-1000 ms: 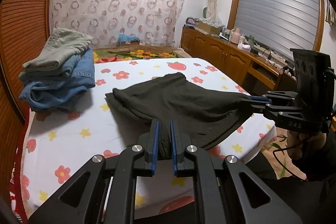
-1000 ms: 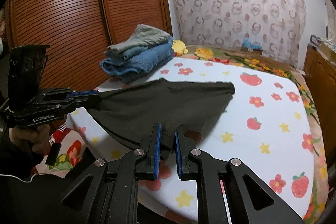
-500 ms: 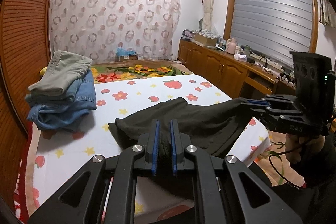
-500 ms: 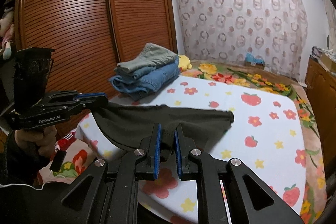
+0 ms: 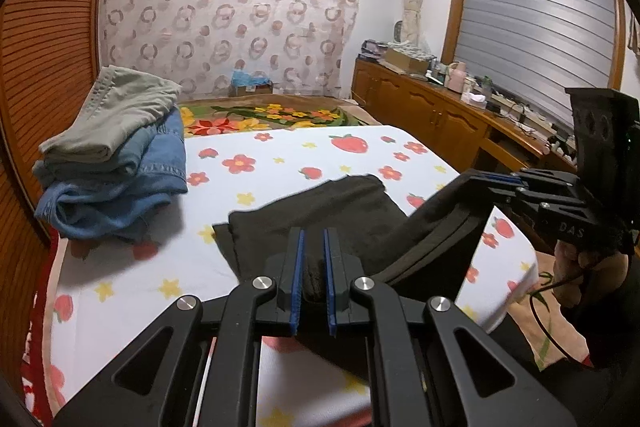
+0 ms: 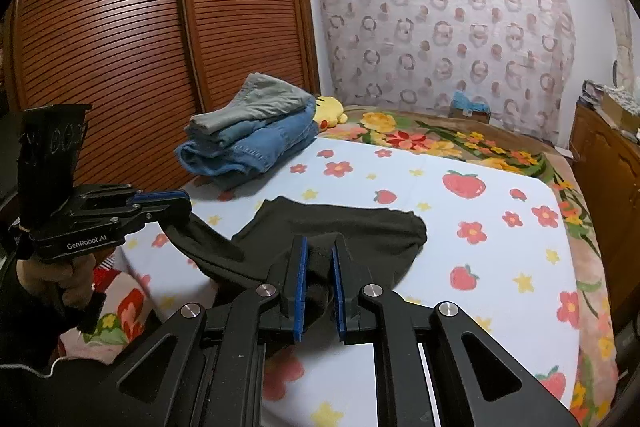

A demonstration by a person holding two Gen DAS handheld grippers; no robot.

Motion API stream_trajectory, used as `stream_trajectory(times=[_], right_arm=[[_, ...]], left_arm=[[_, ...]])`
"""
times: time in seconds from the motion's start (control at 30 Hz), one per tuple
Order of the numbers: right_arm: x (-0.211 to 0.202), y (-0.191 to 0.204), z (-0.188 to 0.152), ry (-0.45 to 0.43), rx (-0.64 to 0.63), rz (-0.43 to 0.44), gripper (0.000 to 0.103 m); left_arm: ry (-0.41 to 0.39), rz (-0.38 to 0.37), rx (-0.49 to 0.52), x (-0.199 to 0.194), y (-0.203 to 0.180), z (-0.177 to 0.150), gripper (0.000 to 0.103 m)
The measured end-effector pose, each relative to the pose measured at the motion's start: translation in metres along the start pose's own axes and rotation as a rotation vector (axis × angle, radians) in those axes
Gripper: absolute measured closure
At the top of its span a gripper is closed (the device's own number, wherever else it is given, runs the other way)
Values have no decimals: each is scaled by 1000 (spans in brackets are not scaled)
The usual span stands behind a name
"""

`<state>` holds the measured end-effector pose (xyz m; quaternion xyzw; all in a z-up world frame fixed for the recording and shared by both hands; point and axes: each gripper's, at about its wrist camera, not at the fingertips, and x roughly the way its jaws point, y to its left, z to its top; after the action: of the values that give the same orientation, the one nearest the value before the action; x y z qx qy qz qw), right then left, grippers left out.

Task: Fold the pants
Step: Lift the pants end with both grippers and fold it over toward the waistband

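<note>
Pants [image 5: 320, 203]: near edge clamped in left gripper [image 5: 312, 275] and right gripper [image 6: 319, 279]; thin bunched hold may slip, spoiling fold.

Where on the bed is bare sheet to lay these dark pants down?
Free: the sheet right of the dark pants, out to the floral blanket, and the strip between pants and folded stack. Crowded: the wardrobe-side corner, where the stack sits.

My two wrist views sit low at the bed's [image 5: 256, 259] near edge, facing its far curtain [image 6: 440, 39]; both share the folded stack [image 5: 116, 151].
</note>
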<state>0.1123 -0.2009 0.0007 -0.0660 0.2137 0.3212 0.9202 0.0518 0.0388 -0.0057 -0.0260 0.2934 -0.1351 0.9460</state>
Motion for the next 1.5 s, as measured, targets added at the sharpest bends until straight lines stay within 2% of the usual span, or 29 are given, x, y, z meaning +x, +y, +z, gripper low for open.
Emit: stream_trajectory(times=[0.47,0.9,1.1,1.13,1.27,1.3,1.4,1.5], right_arm=[[82,-39,32,75,85,-29,91],[134,-53,45,121,98,-86,91],[142,-55,43,147,105,-91,91],[141,-56,44,147,109,-97,91],[129,-57,44,129,113,-99,85],[125,-57,42,123,109,-98,85],[108,-55,37,107,96,-103,81],[92,-55,28,103,98,-98,76]], left_arm=[[47,66,-21,70,33,38,92],[77,112,-1,104,46,59,92],[102,124,-4,111,48,54,92],[107,123,-11,111,49,52,90],[113,101,-40,103,52,46,68],[108,91,-39,99,51,43,58],[103,63,-36,90,47,35,52],[106,56,-25,83,39,25,41]])
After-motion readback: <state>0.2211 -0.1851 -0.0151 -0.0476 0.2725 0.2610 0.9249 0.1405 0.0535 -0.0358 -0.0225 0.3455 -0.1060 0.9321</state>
